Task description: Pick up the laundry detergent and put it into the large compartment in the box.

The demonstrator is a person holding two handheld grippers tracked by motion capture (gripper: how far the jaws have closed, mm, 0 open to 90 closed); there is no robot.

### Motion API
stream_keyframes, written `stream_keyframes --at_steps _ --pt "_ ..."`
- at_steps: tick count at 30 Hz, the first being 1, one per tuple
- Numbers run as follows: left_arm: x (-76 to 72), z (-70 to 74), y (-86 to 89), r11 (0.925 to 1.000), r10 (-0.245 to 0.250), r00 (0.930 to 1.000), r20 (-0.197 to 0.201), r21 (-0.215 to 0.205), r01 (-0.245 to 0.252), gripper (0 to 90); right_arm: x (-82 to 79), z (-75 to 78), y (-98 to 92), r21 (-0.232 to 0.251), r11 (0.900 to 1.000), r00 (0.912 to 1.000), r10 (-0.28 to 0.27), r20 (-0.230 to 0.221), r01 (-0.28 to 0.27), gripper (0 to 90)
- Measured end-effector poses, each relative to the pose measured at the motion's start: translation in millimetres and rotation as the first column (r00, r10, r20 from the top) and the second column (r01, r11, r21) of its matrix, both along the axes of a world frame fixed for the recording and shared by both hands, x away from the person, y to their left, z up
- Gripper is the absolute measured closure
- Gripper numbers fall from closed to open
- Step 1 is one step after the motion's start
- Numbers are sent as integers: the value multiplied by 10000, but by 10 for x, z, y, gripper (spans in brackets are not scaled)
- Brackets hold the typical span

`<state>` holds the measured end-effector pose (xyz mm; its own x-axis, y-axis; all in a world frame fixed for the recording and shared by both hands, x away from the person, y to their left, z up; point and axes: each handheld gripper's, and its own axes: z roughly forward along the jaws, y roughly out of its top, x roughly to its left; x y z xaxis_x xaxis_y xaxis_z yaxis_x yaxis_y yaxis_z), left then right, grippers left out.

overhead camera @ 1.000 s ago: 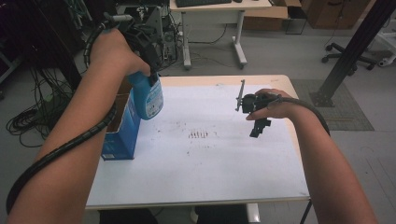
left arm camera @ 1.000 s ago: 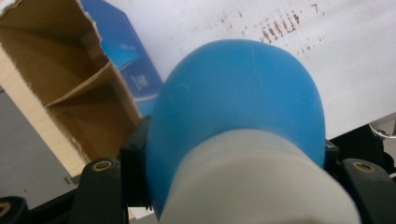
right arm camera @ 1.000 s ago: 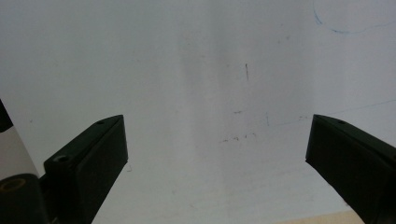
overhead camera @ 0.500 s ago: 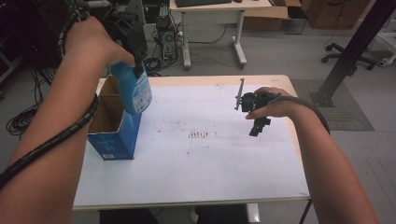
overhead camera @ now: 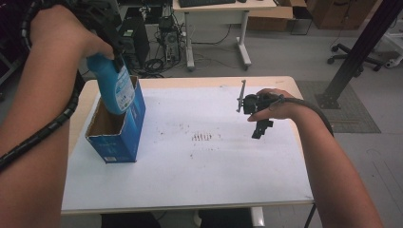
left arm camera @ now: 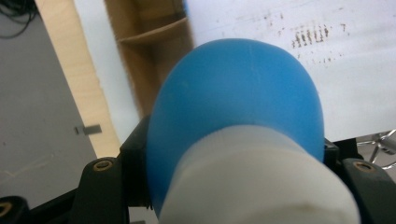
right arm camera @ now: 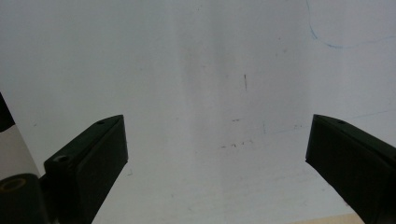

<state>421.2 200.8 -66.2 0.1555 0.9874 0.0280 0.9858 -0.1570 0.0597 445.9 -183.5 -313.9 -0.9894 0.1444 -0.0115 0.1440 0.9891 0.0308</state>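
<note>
Lifted since the earlier frame, the blue bottle (overhead camera: pixel 115 85) now hangs above the open box (overhead camera: pixel 114 128), clamped in the left tongs (overhead camera: pixel 110 40); right tongs (overhead camera: pixel 259 124) stand released over the desk (overhead camera: pixel 190 190), right of the box.

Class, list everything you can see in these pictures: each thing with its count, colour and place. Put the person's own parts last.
Plastic bottle: one, blue with a white cap, held above the open box.
Open cardboard box: one, blue outside and brown inside, on the table's left side.
White-topped table: one, wooden edge, faint dark marks at its centre.
Desk: one, pale, behind the table.
Left hand-held gripper: one, black, shut on the bottle.
Right hand-held gripper: one, black, jaws open over the table's right side.
Forearms: two, entering from the bottom.
</note>
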Motion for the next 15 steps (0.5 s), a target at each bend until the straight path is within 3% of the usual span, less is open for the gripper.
stream_keyframes --at_steps 6,8,15 --pt "-37 48 117 9964 836 9965 48 158 -837 379 1 5 20 -12 10000 10000 11 -3 -11 55" --pt "-42 63 153 9922 1242 9922 82 72 -1243 379 3 5 25 28 10000 10000 43 5 -43 55" --pt "-31 68 235 9833 1822 9833 12 -58 -1822 378 -9 19 54 53 10000 10000 77 39 -78 56"
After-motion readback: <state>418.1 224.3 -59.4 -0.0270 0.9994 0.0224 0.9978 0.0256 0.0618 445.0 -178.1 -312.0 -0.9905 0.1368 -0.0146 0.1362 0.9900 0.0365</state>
